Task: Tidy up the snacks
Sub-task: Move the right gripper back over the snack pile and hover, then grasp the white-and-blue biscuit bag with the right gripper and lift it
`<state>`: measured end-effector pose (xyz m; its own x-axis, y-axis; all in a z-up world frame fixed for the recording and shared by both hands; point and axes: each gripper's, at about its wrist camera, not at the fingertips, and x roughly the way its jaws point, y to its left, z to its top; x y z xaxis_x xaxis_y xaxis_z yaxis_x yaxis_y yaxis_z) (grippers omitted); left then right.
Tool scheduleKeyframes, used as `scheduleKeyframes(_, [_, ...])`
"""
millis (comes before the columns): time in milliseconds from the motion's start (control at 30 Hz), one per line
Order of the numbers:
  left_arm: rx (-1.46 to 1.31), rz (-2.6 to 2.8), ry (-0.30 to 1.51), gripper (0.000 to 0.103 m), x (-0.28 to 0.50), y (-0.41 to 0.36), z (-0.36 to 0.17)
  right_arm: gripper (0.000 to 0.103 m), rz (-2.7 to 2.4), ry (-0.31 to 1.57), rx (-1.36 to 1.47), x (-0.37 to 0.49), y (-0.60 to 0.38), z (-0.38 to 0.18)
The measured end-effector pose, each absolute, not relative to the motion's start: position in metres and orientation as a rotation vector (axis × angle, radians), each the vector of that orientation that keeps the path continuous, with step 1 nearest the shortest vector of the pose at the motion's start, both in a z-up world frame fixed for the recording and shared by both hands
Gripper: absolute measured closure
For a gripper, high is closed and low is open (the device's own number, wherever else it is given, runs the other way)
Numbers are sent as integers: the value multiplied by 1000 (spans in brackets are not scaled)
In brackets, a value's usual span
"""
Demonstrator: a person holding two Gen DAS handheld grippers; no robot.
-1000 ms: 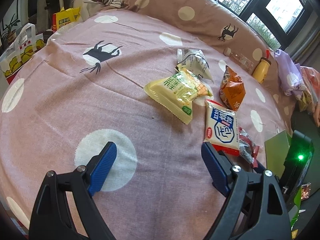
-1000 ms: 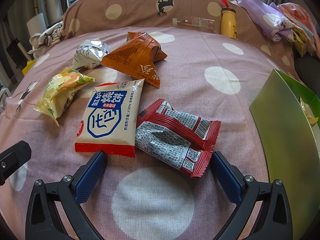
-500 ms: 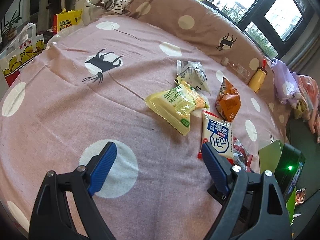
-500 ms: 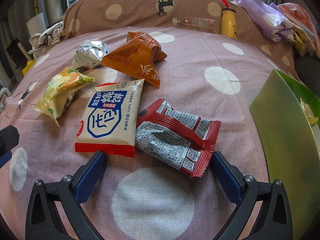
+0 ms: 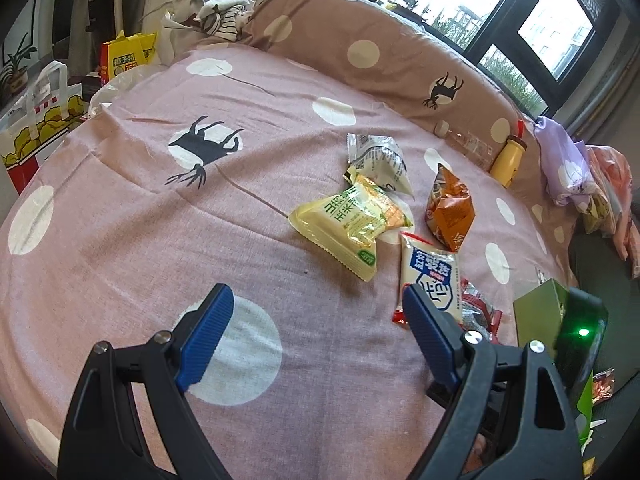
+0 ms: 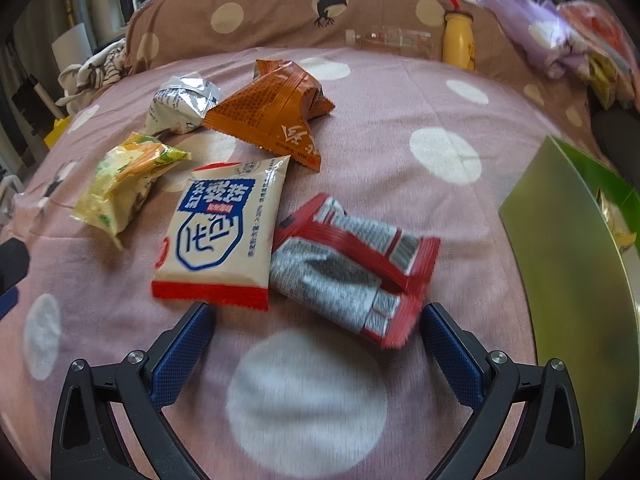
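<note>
Hovering low over the near edge of the bed [image 6: 400,92], right claw [image 6: 316,332] gaping wide with nothing between its blue pads, and facing the red-and-silver packets [image 6: 352,268] lying directly ahead, just beyond the fingertips and a little toward the right finger. Lying crosswise to the claw, the long axis of those packets, running from upper left to lower right in the right wrist view, with the lower red seam nearest the right pad. Touching their left side, the white-and-blue packet [image 6: 222,236], lengthwise along the line of reach, its red bottom seam just in front of the left pad. Further up the bed, toward the pillow edge: the yellow-green packet [image 6: 124,180], the crumpled silver packet [image 6: 182,106] and the orange packet [image 6: 276,116]. Standing at the right edge of the bed, close to the right claw, the green box [image 6: 568,248], apparently the place for the snacks. Hanging further back and to the left, left claw [image 5: 316,334], likewise spread apart and empty, with only the white-and-blue packet [image 5: 434,276] reaching its right finger and the red packets mostly hidden behind that finger. Judging from this, right claw being the nearer and better placed for the red packets, needing only a short advance.
</note>
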<state>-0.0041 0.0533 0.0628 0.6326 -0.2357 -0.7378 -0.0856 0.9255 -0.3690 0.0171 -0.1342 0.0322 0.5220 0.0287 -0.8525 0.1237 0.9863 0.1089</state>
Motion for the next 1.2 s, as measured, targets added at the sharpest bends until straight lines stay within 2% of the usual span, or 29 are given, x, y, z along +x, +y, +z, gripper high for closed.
scheduleKeyframes(200, [-421, -119, 852, 16, -4, 54, 72, 1, -29, 852, 314, -8, -168, 111])
scheduleKeyframes(367, [-378, -204, 876, 18, -4, 34, 72, 1, 4, 790, 437, -6, -187, 149])
scheduleKeyframes(467, [-347, -266, 888, 18, -6, 20, 71, 1, 8, 747, 409, -5, -189, 138])
scheduleKeyframes(533, [-328, -303, 894, 18, -5, 11, 68, 1, 2, 802, 443, -1, -195, 122])
scheduleKeyframes(600, [-316, -314, 911, 23, -2, 3, 65, 12, 39, 847, 469, 3, -196, 109])
scheduleKeyframes(733, [-326, -341, 953, 27, -1, -9, 57, 19, 69, 874, 501, 3, -197, 99])
scheduleKeyframes(800, [-329, -373, 960, 29, -2, -14, 55, 32, 96, 885, 533, 5, -198, 95])
scheduleKeyframes(967, [-331, -391, 985, 30, 4, -23, 50, 33, 103, 931, 566, 12, -197, 80])
scheduleKeyframes(1100, [-349, -374, 1023, 38, 17, -26, 42, 33, 150, 945, 611, 23, -196, 74])
scheduleKeyframes(1200, [-381, -368, 1022, 38, 26, -23, 40, 33, 220, 948, 633, 37, -184, 70])
